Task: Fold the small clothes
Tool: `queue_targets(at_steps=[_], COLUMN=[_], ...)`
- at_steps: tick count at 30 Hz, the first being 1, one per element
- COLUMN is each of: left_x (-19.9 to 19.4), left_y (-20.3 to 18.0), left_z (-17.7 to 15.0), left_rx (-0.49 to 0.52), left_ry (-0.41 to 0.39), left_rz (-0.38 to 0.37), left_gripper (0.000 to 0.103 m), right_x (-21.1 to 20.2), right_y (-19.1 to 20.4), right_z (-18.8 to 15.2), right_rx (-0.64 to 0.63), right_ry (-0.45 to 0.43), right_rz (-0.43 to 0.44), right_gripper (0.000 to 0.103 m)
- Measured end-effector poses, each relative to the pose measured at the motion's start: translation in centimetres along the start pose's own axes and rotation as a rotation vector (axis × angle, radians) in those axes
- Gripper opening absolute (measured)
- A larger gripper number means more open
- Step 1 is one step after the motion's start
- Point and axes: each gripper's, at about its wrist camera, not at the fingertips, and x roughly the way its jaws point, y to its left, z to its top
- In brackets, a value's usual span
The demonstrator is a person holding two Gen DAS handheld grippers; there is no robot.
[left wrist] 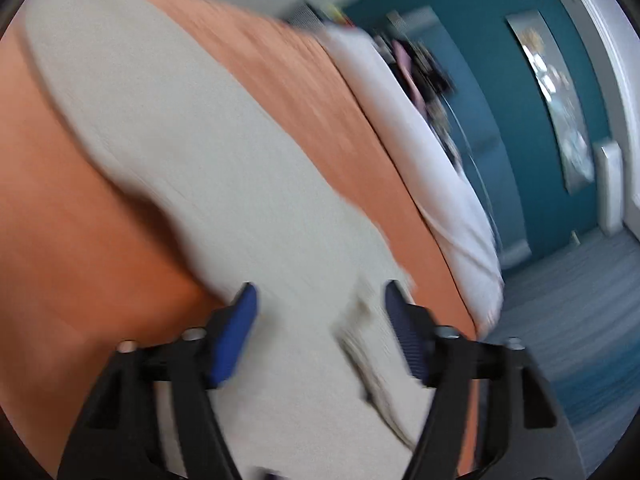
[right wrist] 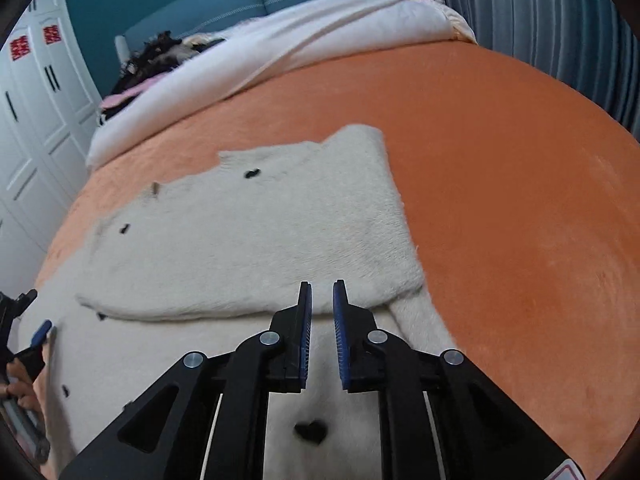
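A cream fuzzy sweater [right wrist: 260, 232] with small black marks lies spread on the orange blanket [right wrist: 500, 200]. Its upper part is folded over the lower layer, with a fold edge running across in front of my right gripper [right wrist: 322, 283]. That gripper hovers just above the sweater, its blue pads a narrow gap apart with nothing between them. In the blurred left wrist view, my left gripper [left wrist: 321, 286] stands wide open over the sweater [left wrist: 200, 160], holding nothing. The left gripper [right wrist: 34, 314] also shows at the left edge of the right wrist view, held by a hand [right wrist: 20, 388].
A white duvet [right wrist: 320, 36] is bunched along the far side of the bed, with dark clothes [right wrist: 160, 52] piled by the teal headboard. White wardrobe doors [right wrist: 36, 140] stand at the left, grey curtains [right wrist: 540, 20] at the right. Blue-grey floor [left wrist: 580, 320] lies beyond the bed's edge.
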Motion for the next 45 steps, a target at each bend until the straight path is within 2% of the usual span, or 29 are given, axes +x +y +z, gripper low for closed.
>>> queue_targets(at_steps=[1,3,4,6,7,8,10,11,12,14,16,18,20,22,24,25,26,27,28,30,32,34,36,38,41,44,45], left_x=[-1.1,-3.7,-4.9,-6.6,-6.9,-6.9,-5.8,-5.1,-4.4,-4.2,-4.5,-5.1,-5.4,-4.8,-3.0,-1.5,0.1,1.7,3.6,6.4,7.6,7.6,7.4,7.3,7.5,8.1,8.6], left_y=[2.1,7.3,9.7,13.9,15.3,16.0,15.8,15.3,14.3,9.8,2.7,-5.5,-13.9,-20.7,-24.8,-26.3,-26.7,-26.5,-25.3,-22.2,-18.2,-14.6,-12.2,-9.8,-6.6,-4.2,-3.5], left_z=[2.2,7.3,9.4,13.0,14.4,15.4,17.2,17.8,18.2,18.6,18.3,16.3,12.4,7.2,1.7,-1.9,-5.1,-8.1,-11.5,-15.9,-17.4,-16.5,-14.1,-10.9,-5.6,-4.0,-3.7], left_rx=[-0.035,-0.140,-0.197,-0.298,-0.334,-0.353,-0.325,-0.292,-0.258,-0.135,0.032,0.192,0.338,0.435,0.484,0.508,0.521,0.522,0.514,0.495,0.436,0.360,0.302,0.221,0.077,-0.068,-0.112], left_ry=[-0.043,-0.139,-0.190,-0.273,-0.289,-0.295,-0.260,-0.224,-0.198,-0.206,-0.223,-0.219,-0.181,-0.086,0.035,0.113,0.178,0.236,0.286,0.352,0.396,0.375,0.310,0.248,0.203,0.200,0.209], left_rz=[0.045,0.181,0.215,0.224,0.199,0.193,0.223,0.226,0.240,0.193,0.095,-0.040,-0.201,-0.343,-0.424,-0.439,-0.426,-0.387,-0.314,-0.199,-0.121,-0.079,-0.039,0.000,0.057,0.064,0.053], left_gripper=[0.068,0.070,0.070,0.067,0.064,0.058,0.036,0.004,0.007,0.006,0.006,0.006,0.006,0.007,0.011,0.013,0.032,0.063,0.073,0.072,0.072,0.072,0.073,0.074,0.074,0.072,0.067], right_x=[-0.9,-2.3,-2.6,-3.2,-3.4,-3.7,-4.2,-4.2,-4.3,-4.9,-5.3,-5.5,-5.4,-5.5,-5.7,-5.6,-5.5,-5.3,-5.1,-4.9,-4.8,-4.2,-2.4,-0.3,4.0,8.5,10.0], right_y=[0.3,0.9,1.3,2.4,2.9,3.3,4.0,4.4,4.7,5.0,5.2,5.0,4.5,3.5,2.2,1.5,0.8,0.2,-0.6,-1.7,-2.3,-2.5,-2.1,-1.5,-0.5,0.5,0.9], right_z=[-1.0,-3.7,-5.1,-7.7,-8.8,-9.7,-11.2,-11.6,-11.9,-12.0,-11.5,-10.7,-9.9,-9.5,-9.2,-9.1,-8.9,-8.7,-8.4,-7.5,-5.9,-4.0,-1.6,0.8,4.1,5.8,6.1], right_rx=[-0.012,-0.042,-0.057,-0.081,-0.092,-0.098,-0.100,-0.093,-0.087,-0.078,-0.067,-0.038,0.008,0.057,0.108,0.126,0.139,0.149,0.161,0.177,0.167,0.147,0.127,0.126,0.161,0.211,0.224], right_ry=[0.013,0.060,0.090,0.151,0.184,0.202,0.236,0.253,0.258,0.256,0.238,0.224,0.213,0.200,0.185,0.179,0.175,0.174,0.172,0.167,0.139,0.112,0.107,0.095,0.098,0.142,0.165], right_rz=[0.013,0.045,0.049,0.050,0.051,0.050,0.054,0.055,0.053,0.069,0.082,0.098,0.110,0.113,0.116,0.111,0.105,0.097,0.085,0.087,0.099,0.113,0.145,0.155,0.157,0.137,0.128], right_gripper=[0.024,0.024,0.024,0.024,0.024,0.024,0.031,0.033,0.034,0.034,0.034,0.035,0.035,0.035,0.035,0.035,0.035,0.035,0.035,0.035,0.041,0.054,0.058,0.058,0.059,0.059,0.059])
